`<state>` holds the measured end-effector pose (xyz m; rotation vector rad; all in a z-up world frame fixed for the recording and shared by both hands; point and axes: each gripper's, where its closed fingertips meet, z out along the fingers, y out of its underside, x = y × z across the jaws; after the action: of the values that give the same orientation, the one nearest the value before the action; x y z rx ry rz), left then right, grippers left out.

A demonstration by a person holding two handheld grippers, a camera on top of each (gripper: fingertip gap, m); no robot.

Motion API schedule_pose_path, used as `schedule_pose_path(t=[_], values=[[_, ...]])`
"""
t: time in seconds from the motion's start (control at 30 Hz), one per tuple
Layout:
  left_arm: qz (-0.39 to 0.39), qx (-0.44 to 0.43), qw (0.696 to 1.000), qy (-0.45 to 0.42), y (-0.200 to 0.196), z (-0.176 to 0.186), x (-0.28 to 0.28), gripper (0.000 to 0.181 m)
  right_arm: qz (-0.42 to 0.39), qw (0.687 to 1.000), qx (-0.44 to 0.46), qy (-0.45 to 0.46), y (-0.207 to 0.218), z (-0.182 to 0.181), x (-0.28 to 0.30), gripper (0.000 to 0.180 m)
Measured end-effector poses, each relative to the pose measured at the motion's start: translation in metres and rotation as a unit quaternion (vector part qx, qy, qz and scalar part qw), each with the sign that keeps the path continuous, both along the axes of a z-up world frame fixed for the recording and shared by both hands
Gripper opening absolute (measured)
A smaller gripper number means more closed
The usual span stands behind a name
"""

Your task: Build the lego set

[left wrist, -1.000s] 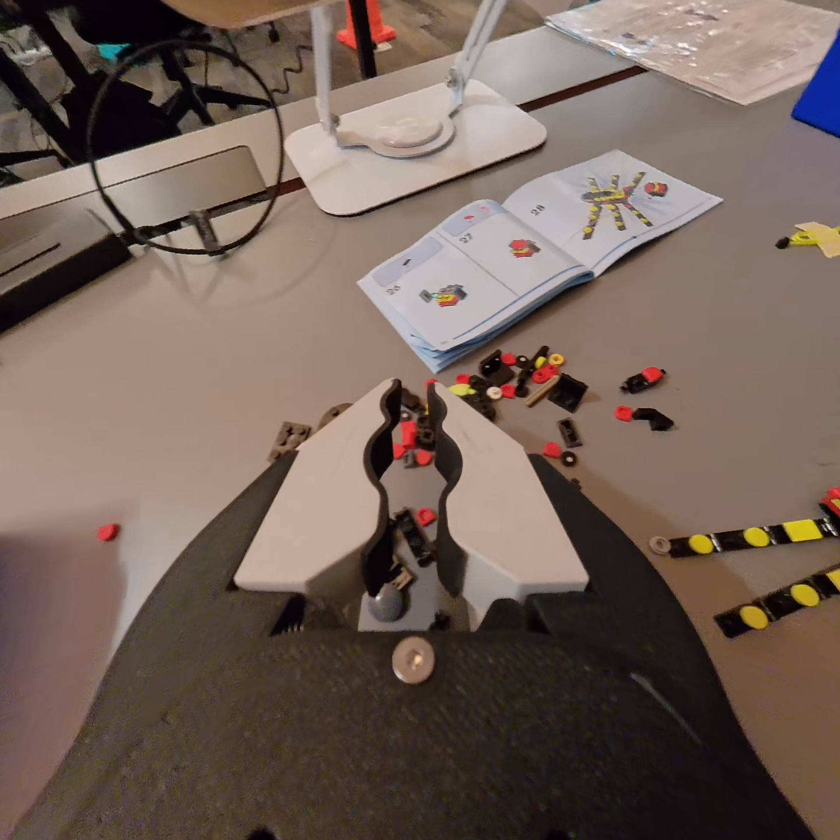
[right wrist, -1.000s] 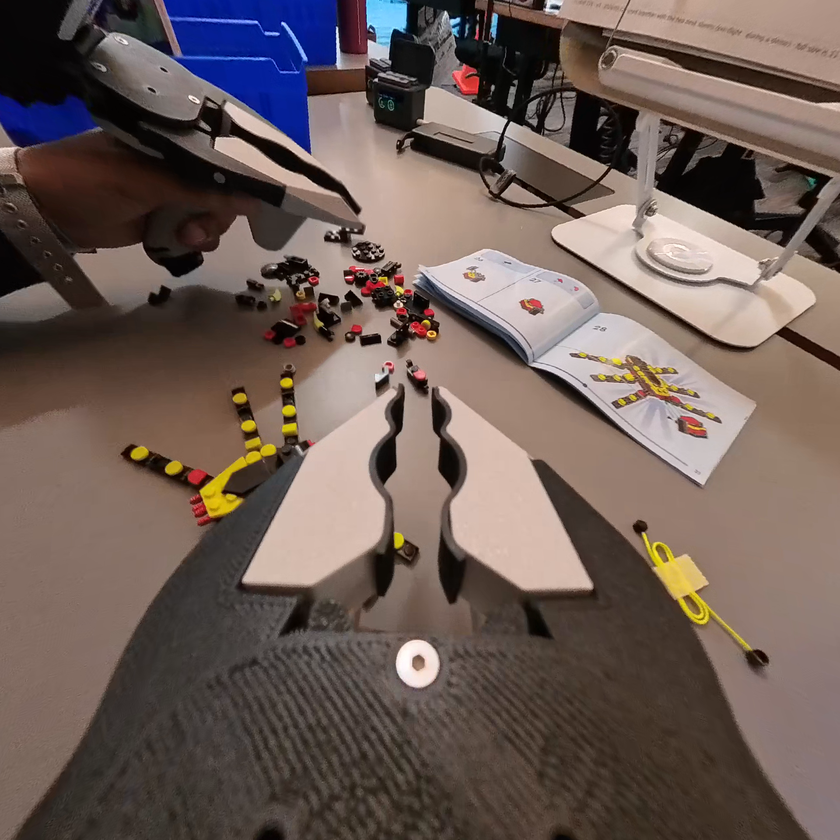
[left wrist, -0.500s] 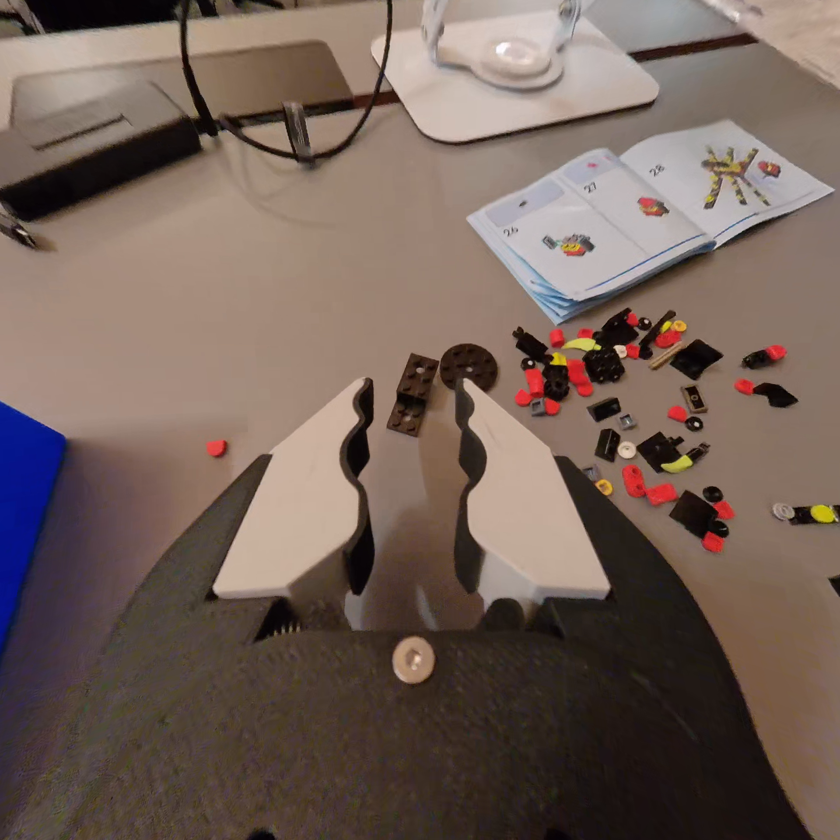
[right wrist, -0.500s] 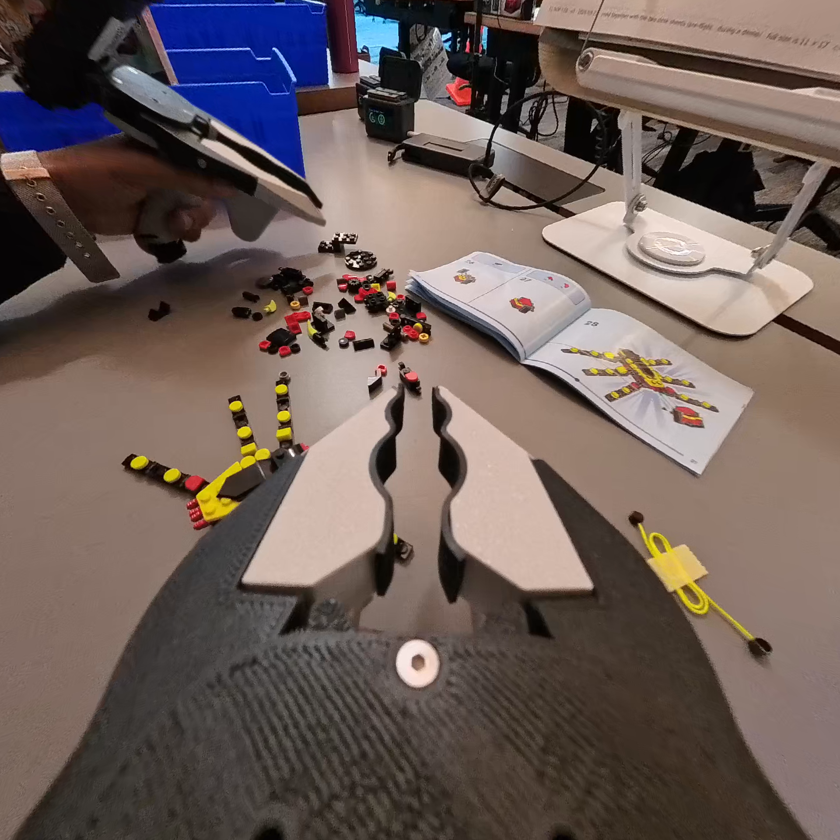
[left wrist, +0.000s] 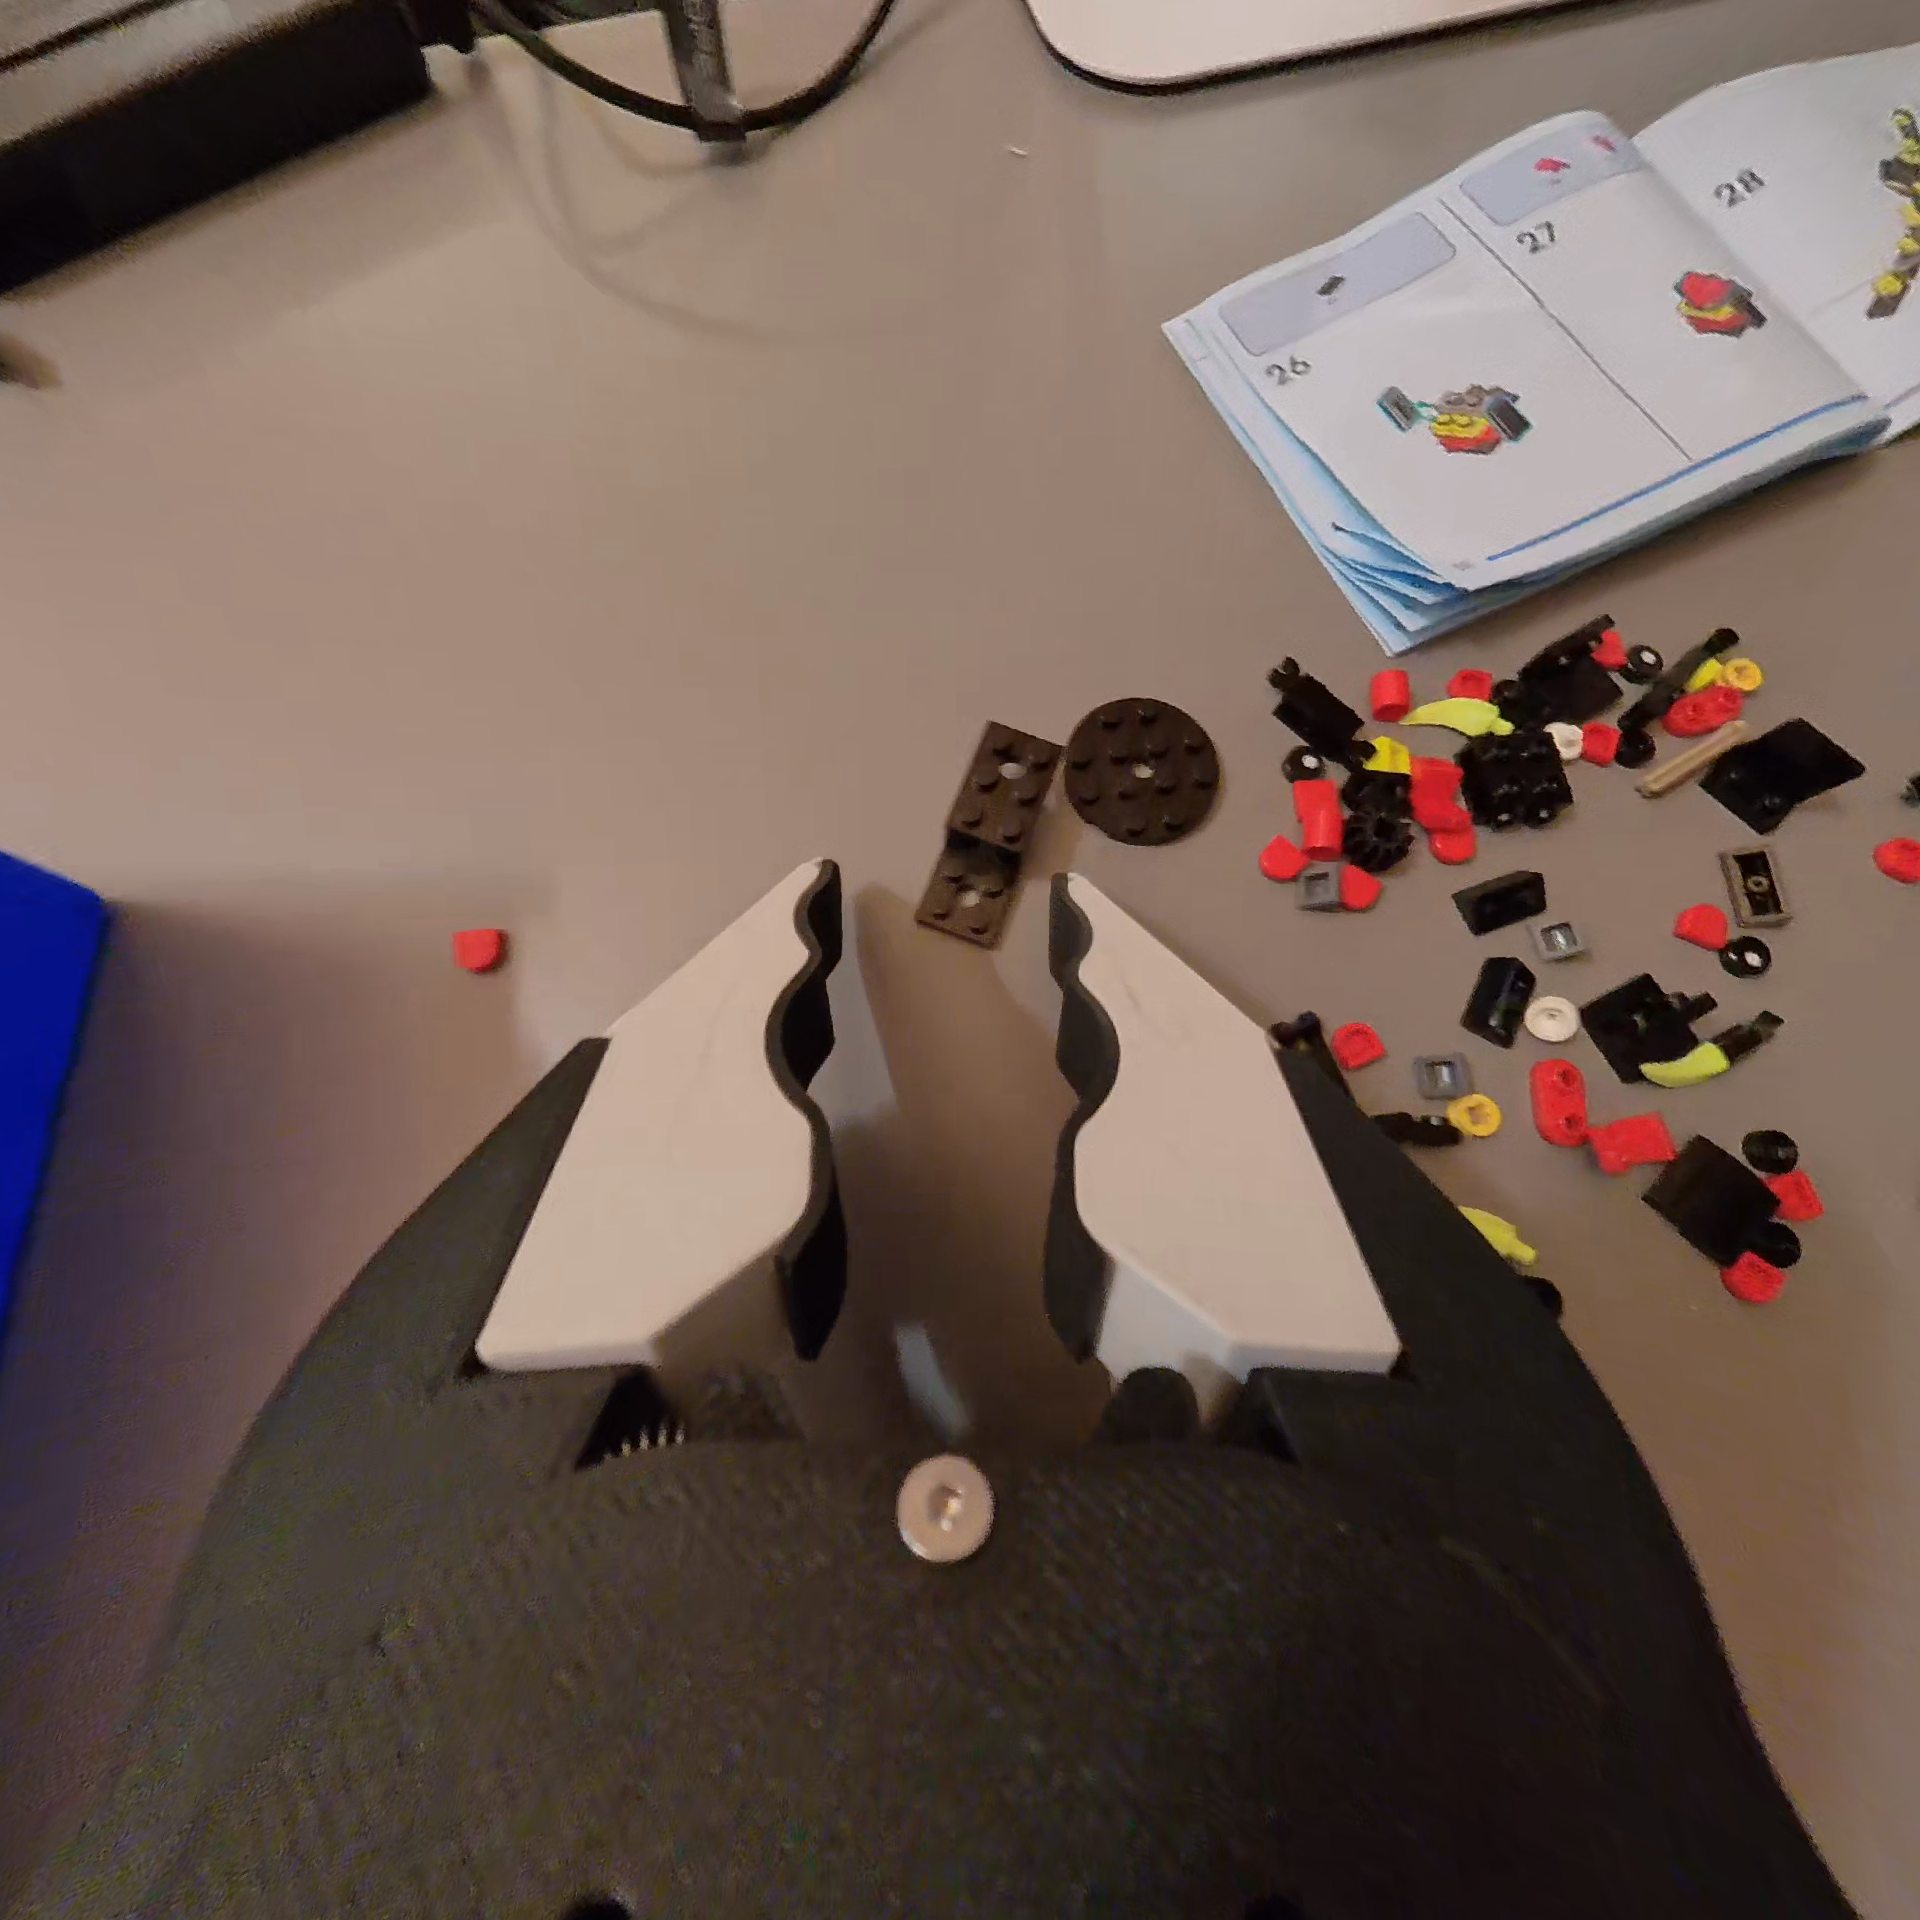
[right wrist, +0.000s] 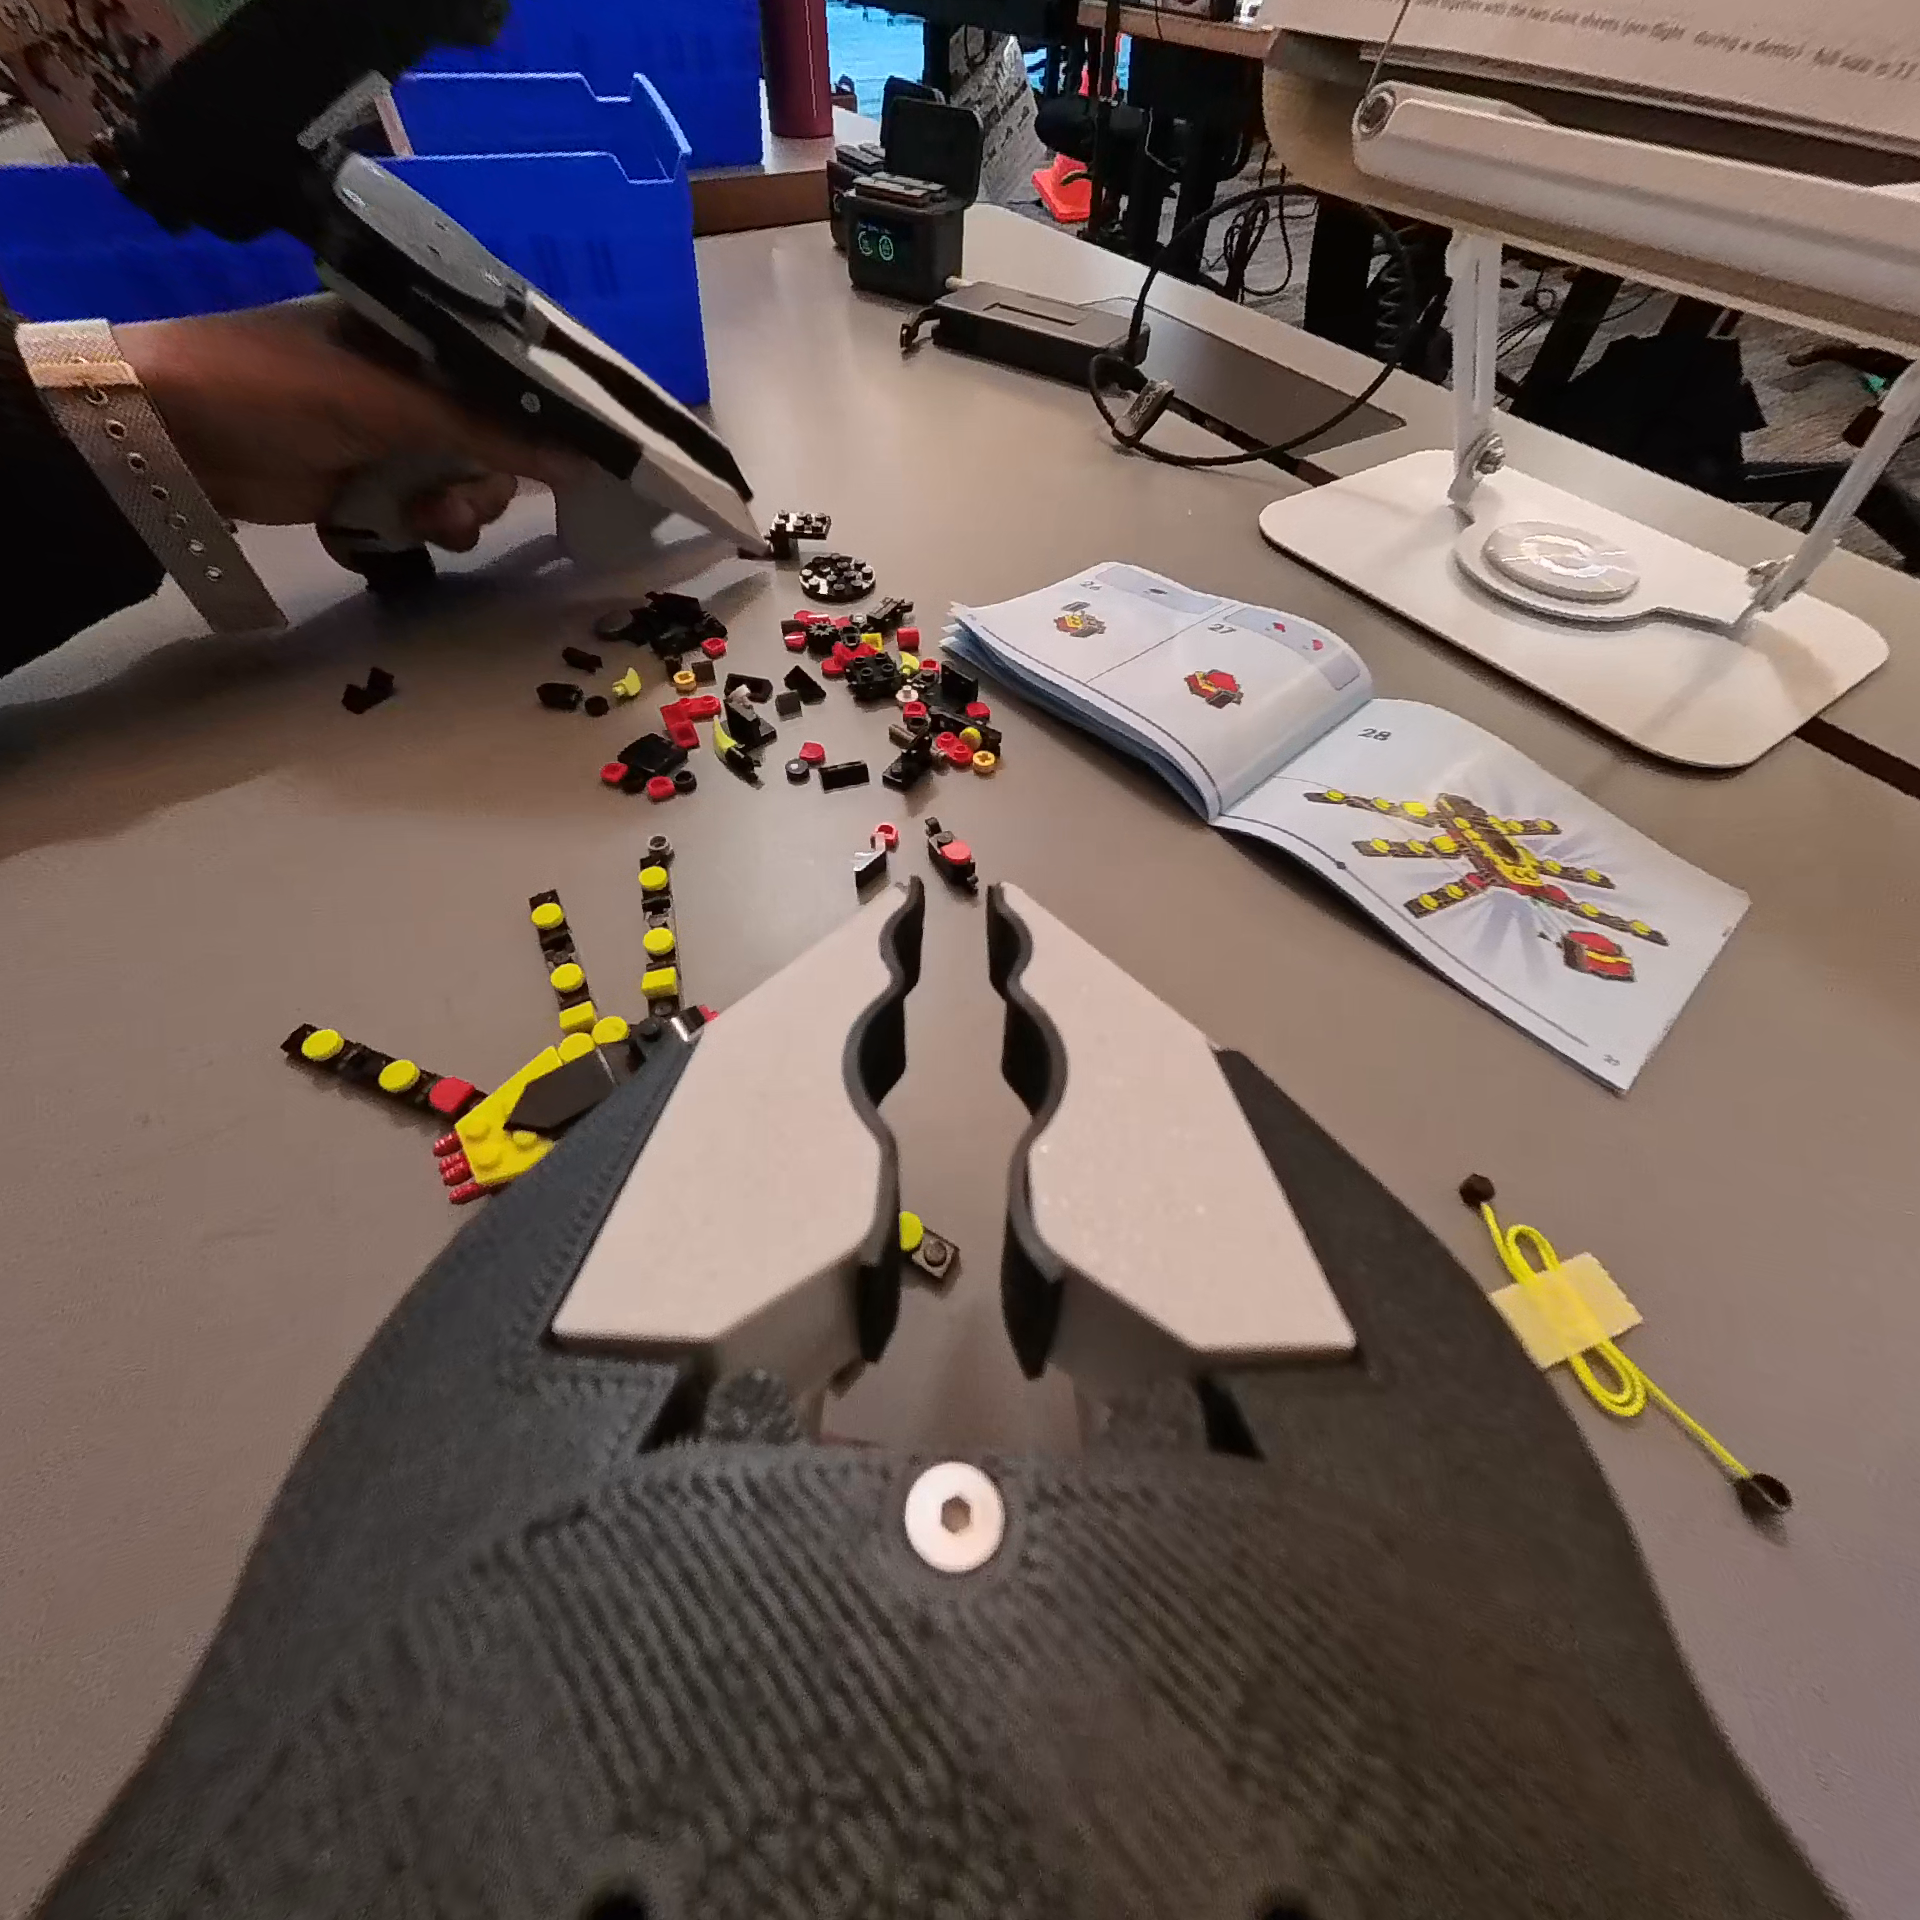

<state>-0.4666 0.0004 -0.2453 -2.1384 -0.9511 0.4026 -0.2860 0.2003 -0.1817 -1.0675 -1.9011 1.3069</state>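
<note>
My left gripper (left wrist: 943,883) is open and empty, its tips just short of a black bracket plate (left wrist: 987,831) that lies beside a black round plate (left wrist: 1141,771). The right wrist view shows it (right wrist: 756,540) low over the same bracket plate (right wrist: 798,528). A pile of loose red, black and yellow pieces (left wrist: 1538,904) spreads to the right. My right gripper (right wrist: 954,896) is open a narrow gap and empty, above a partly built yellow and black model with studded legs (right wrist: 540,1081). Two small red and black pieces (right wrist: 951,852) lie just past its tips.
An open instruction booklet (right wrist: 1340,790) lies right of the pile. A white lamp base (right wrist: 1579,592) stands behind it. Blue bins (right wrist: 582,208), a black box and cable (right wrist: 1029,322) sit at the back. A yellow elastic cord (right wrist: 1579,1340) lies at right. A lone red piece (left wrist: 480,950) lies at left.
My left gripper has moved left off the loose pile, opened wider and come down close to the black bracket plate. My right gripper has barely moved.
</note>
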Motion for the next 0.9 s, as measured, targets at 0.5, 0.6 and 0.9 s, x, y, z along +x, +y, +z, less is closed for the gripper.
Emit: schedule_pose_path(t=[0.5, 0.6, 0.9], values=[[0.169, 0.039, 0.984, -0.038, -0.072, -0.004, -0.051, 0.029, 0.001, 1.0, -0.007, 0.0, -0.001, 0.001, 0.0, 0.01], [0.18, 0.031, 0.982, -0.04, -0.074, -0.006, -0.052, 0.017, 0.001, 1.0, -0.009, 0.0, -0.001, 0.002, 0.0, 0.01], [0.145, 0.009, 0.989, -0.016, -0.064, -0.001, -0.046, 0.005, 0.001, 1.0, -0.005, 0.001, -0.003, 0.002, 0.001, 0.01]])
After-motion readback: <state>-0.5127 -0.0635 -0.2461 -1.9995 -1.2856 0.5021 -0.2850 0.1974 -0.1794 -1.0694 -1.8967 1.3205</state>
